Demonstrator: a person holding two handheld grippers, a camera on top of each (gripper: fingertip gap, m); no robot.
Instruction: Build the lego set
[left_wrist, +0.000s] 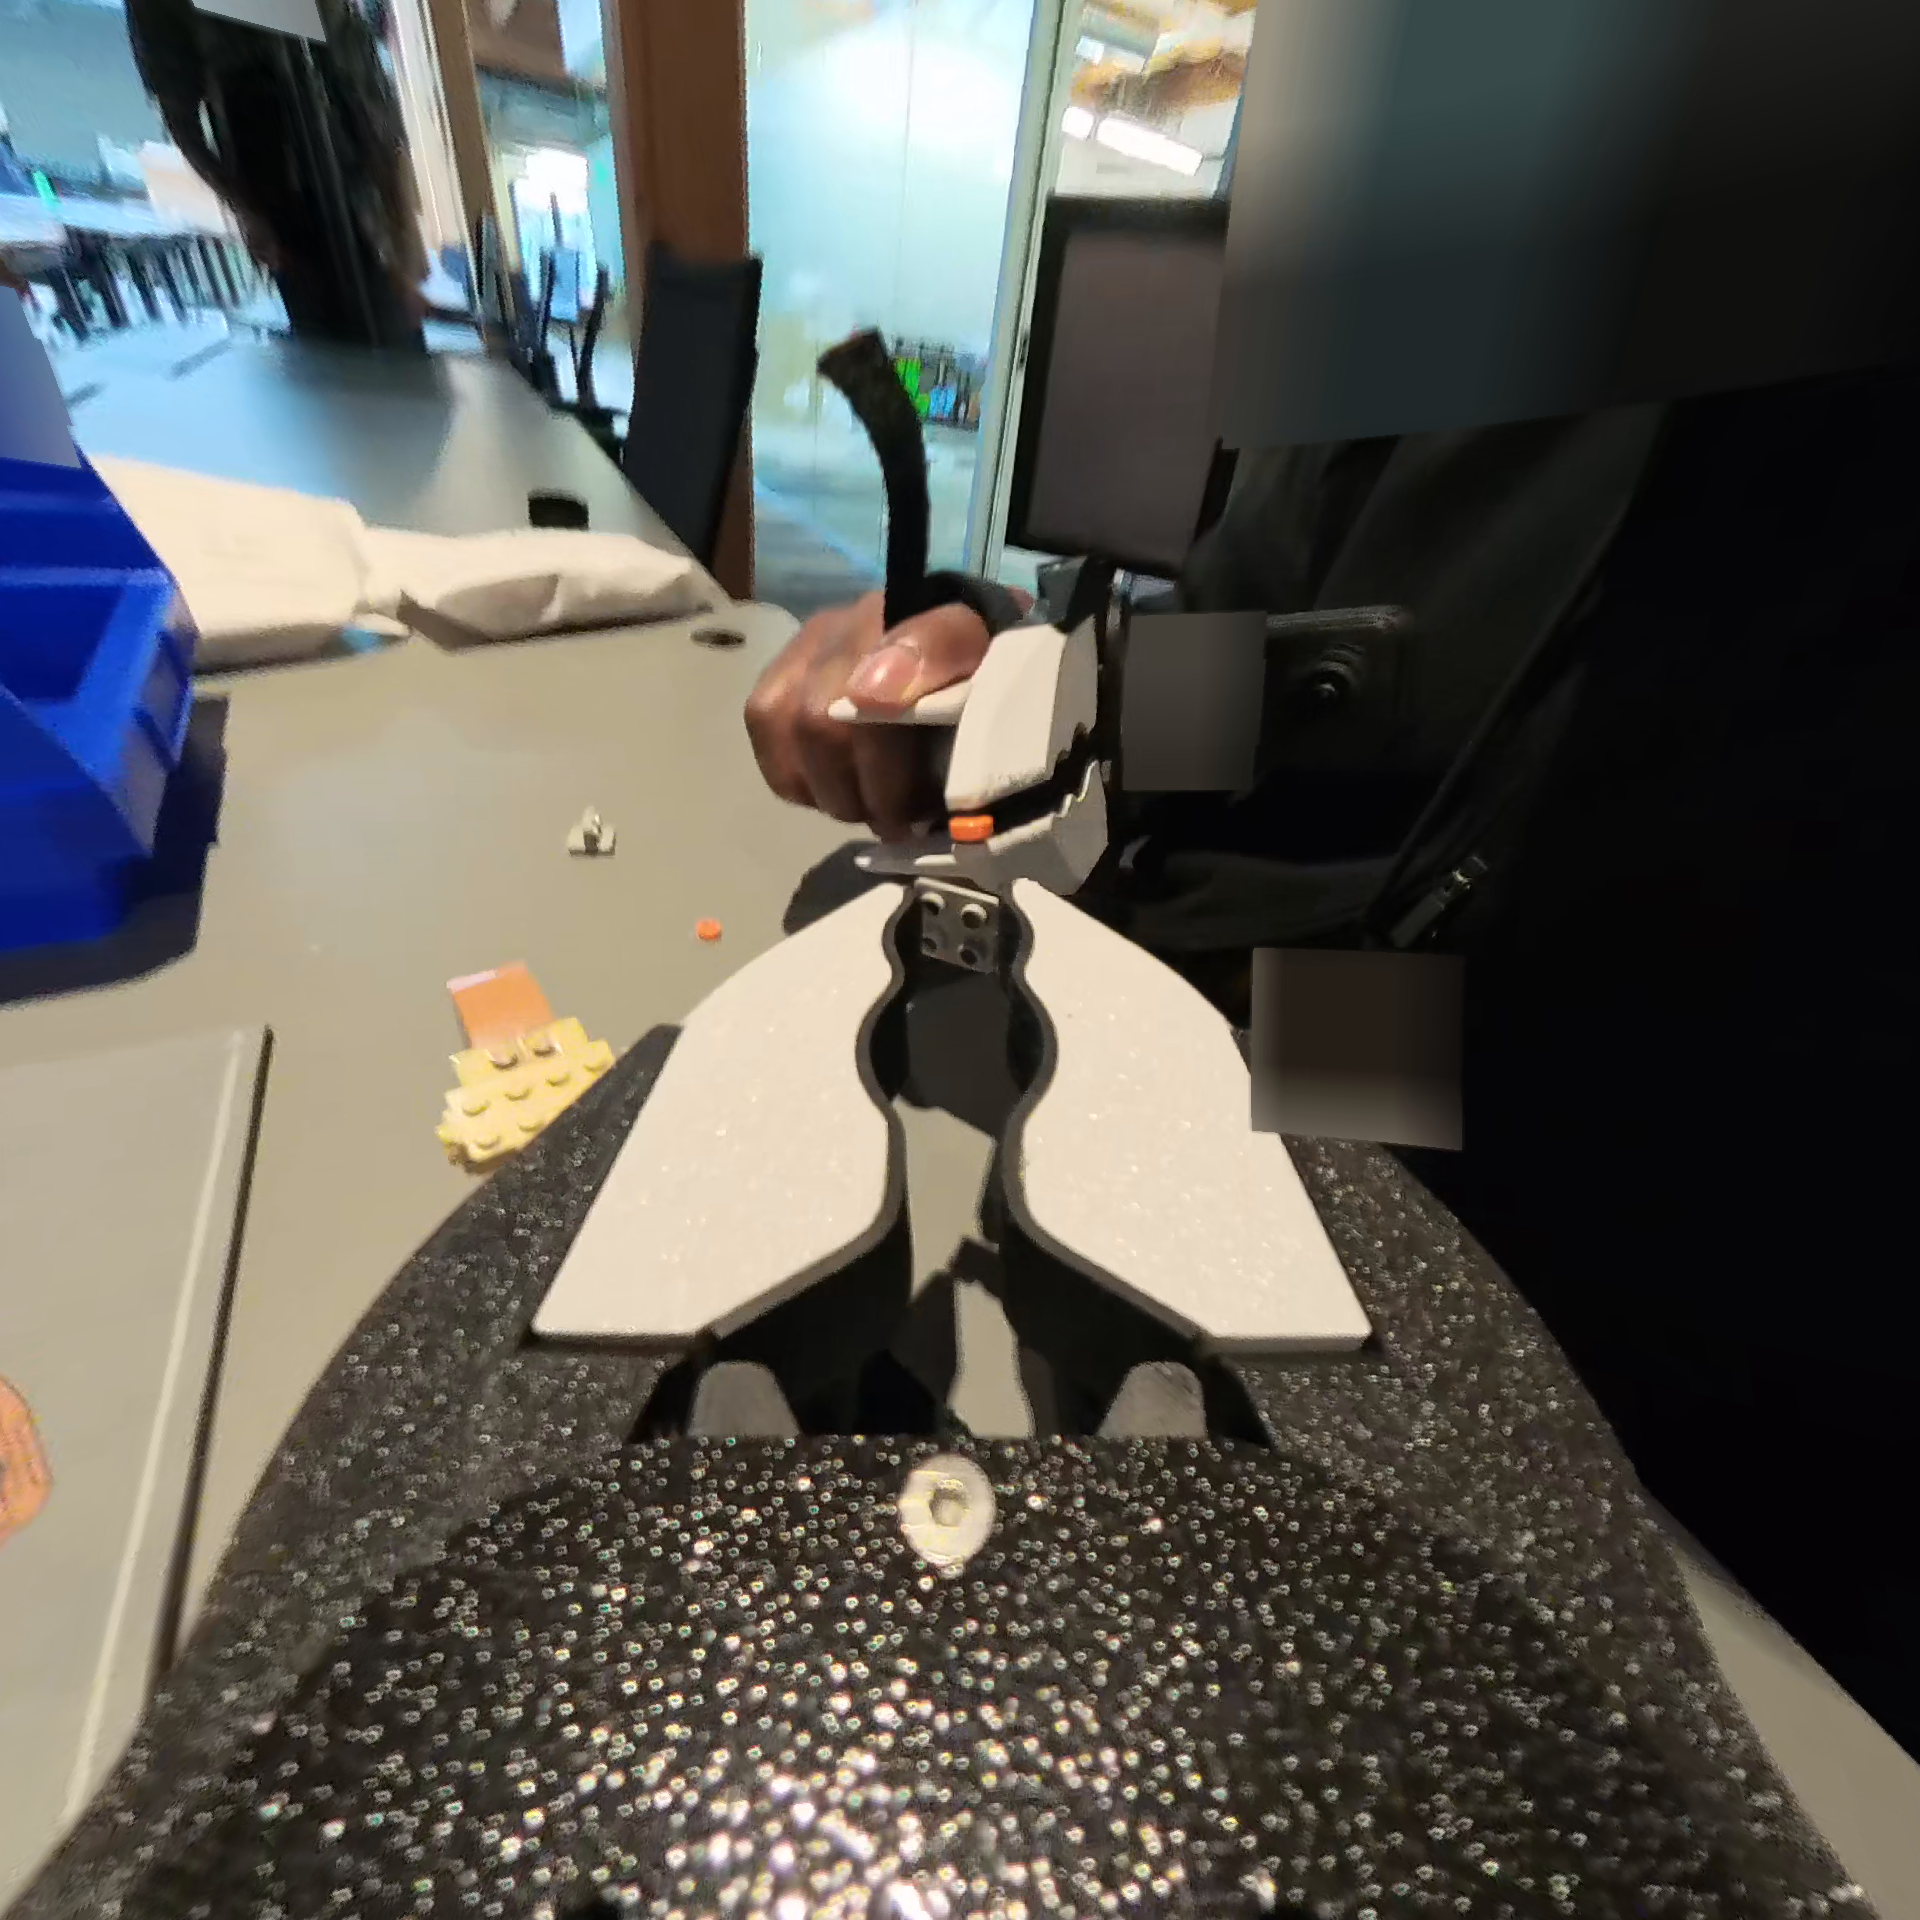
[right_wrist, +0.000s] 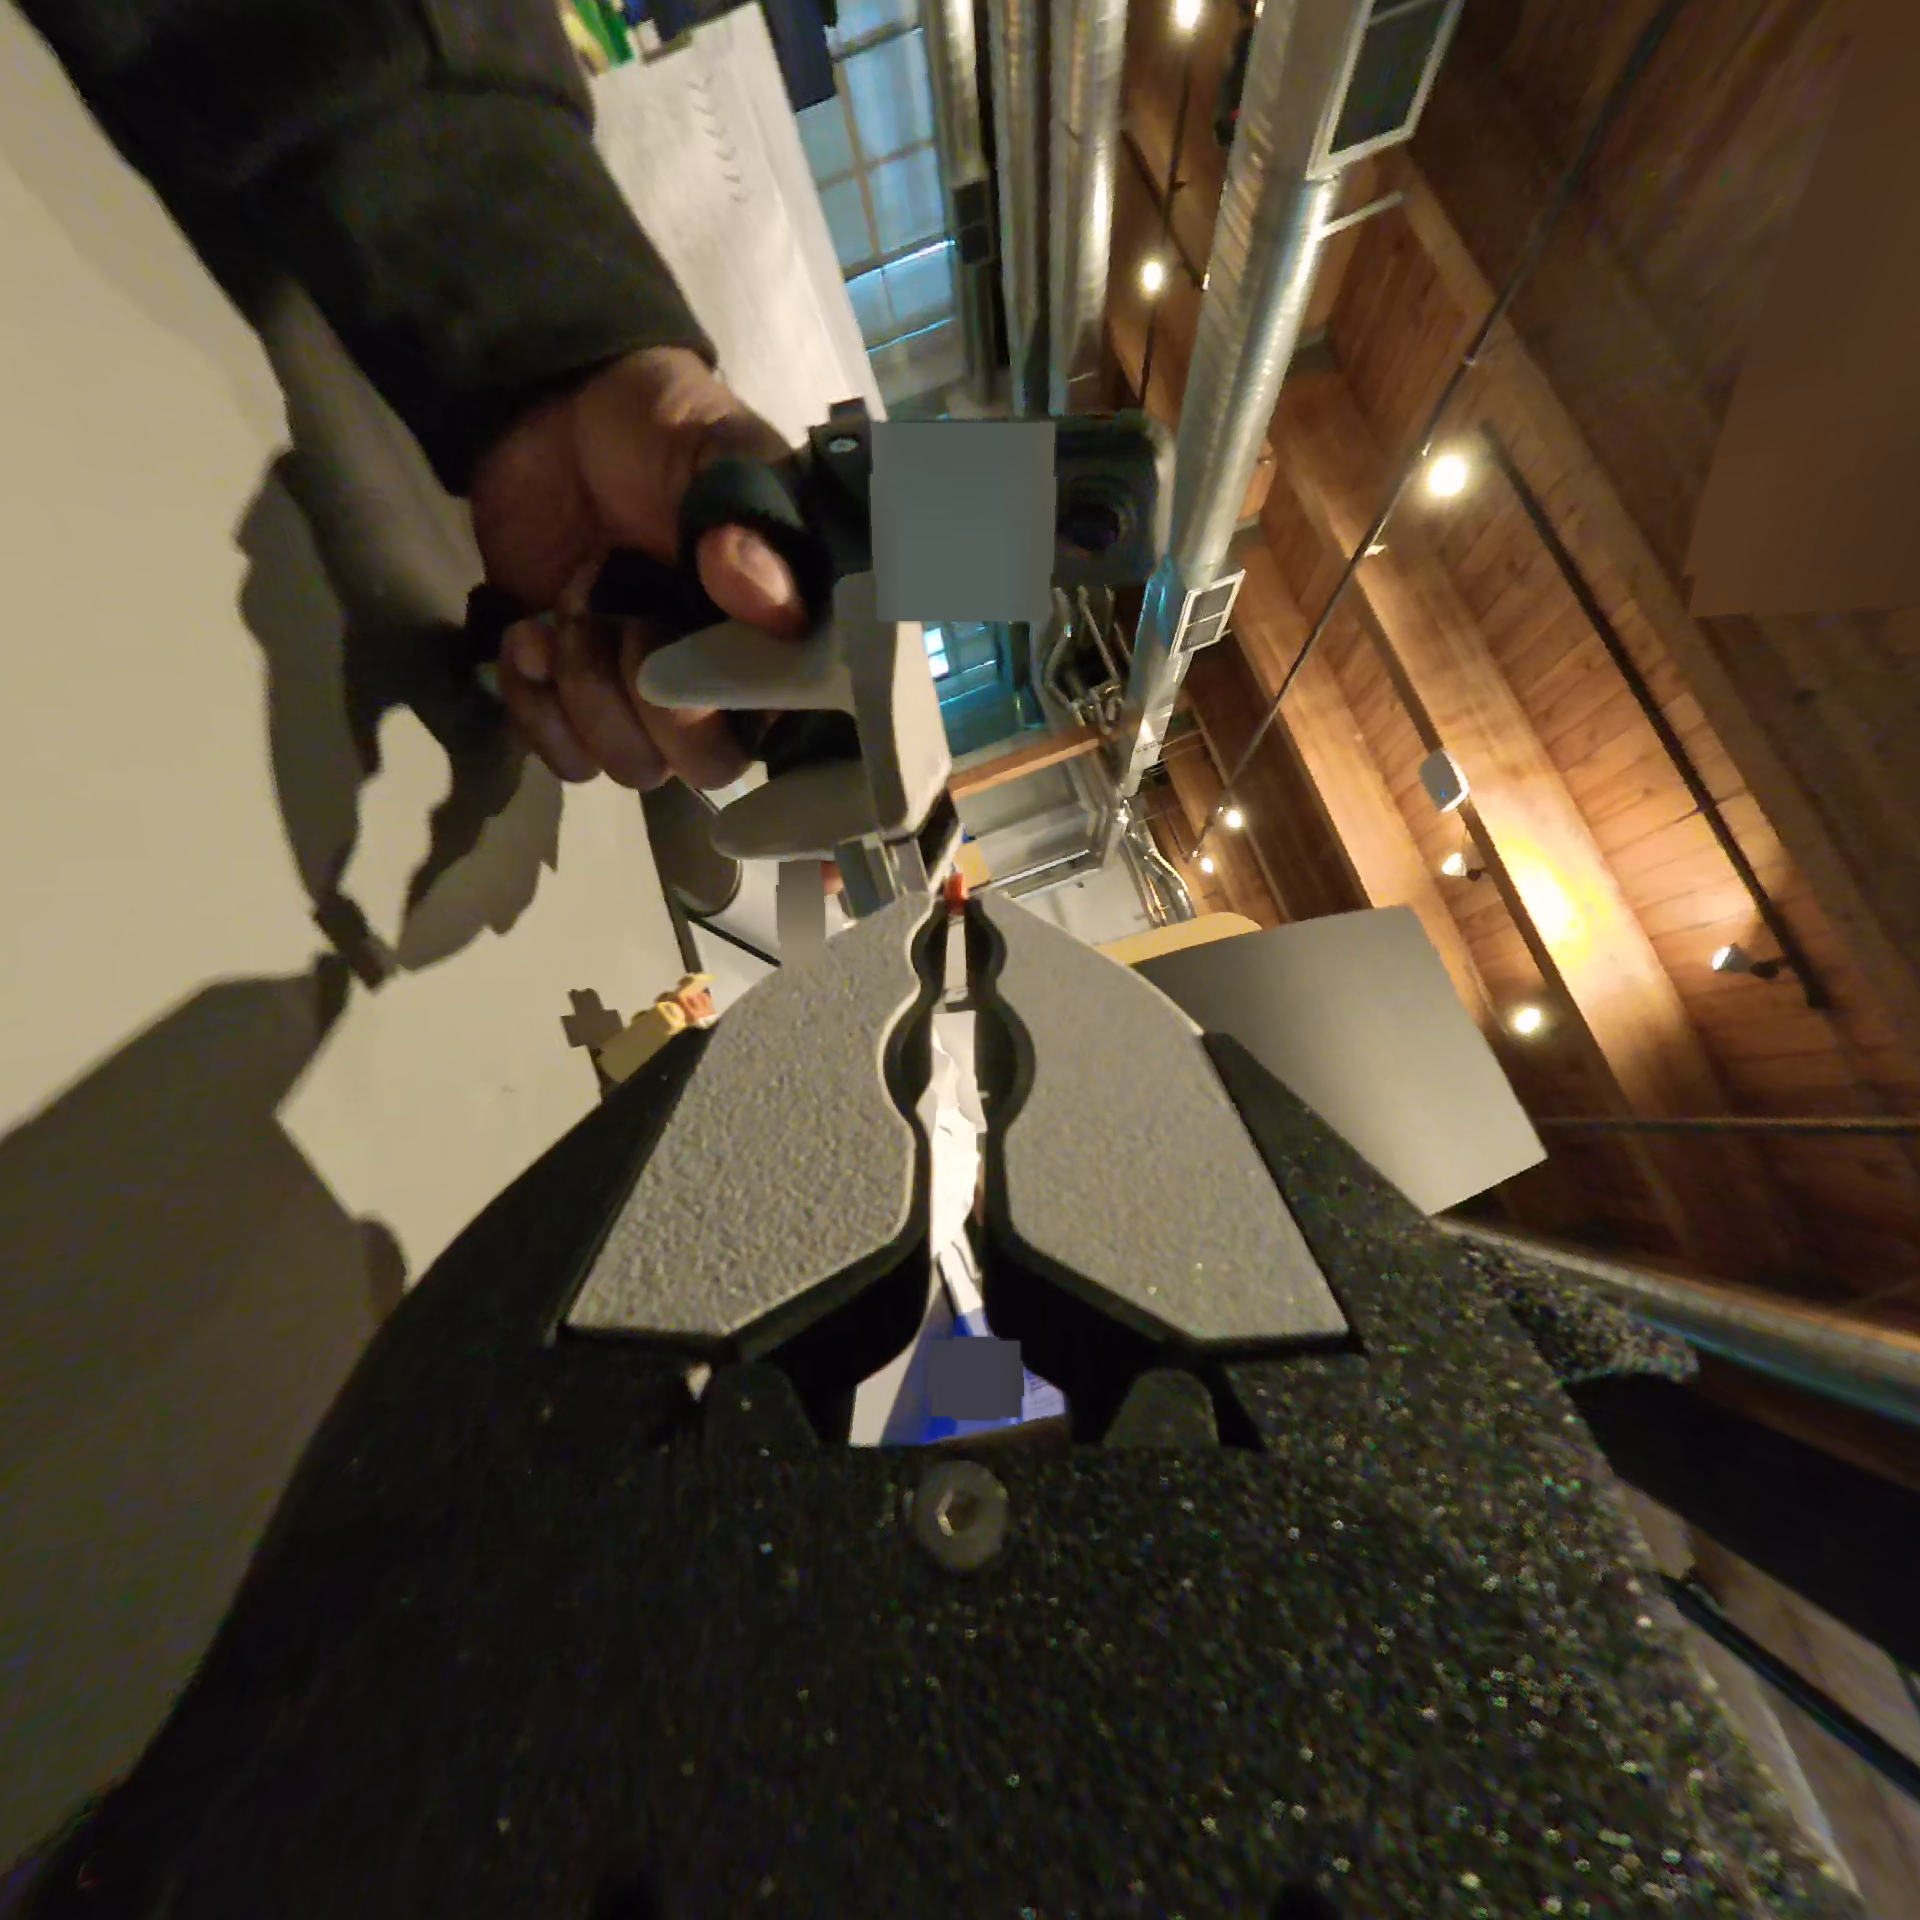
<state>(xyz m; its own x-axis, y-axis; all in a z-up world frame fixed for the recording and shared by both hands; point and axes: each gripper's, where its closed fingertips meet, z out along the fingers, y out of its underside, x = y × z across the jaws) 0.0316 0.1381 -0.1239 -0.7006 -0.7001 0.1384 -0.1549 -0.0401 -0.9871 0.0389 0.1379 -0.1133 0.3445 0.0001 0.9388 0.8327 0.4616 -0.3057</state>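
Your left claw (left_wrist: 958, 935) is clenched on a dark grey studded brick (left_wrist: 958, 933) at frame centre. Just beyond it, your right claw (left_wrist: 951, 836) pinches a small orange stud (left_wrist: 971, 826) at its tips. Left of centre, tan plates (left_wrist: 520, 1091) lie on the tabletop (left_wrist: 416, 790); a blue bin (left_wrist: 83, 717) stands far left.

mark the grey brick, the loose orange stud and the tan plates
grey brick (left_wrist: 958, 934), left wrist view, on its studded face.
loose orange stud (left_wrist: 709, 930), left wrist view, on its top.
tan plates (left_wrist: 520, 1096), left wrist view, on the middle studs.
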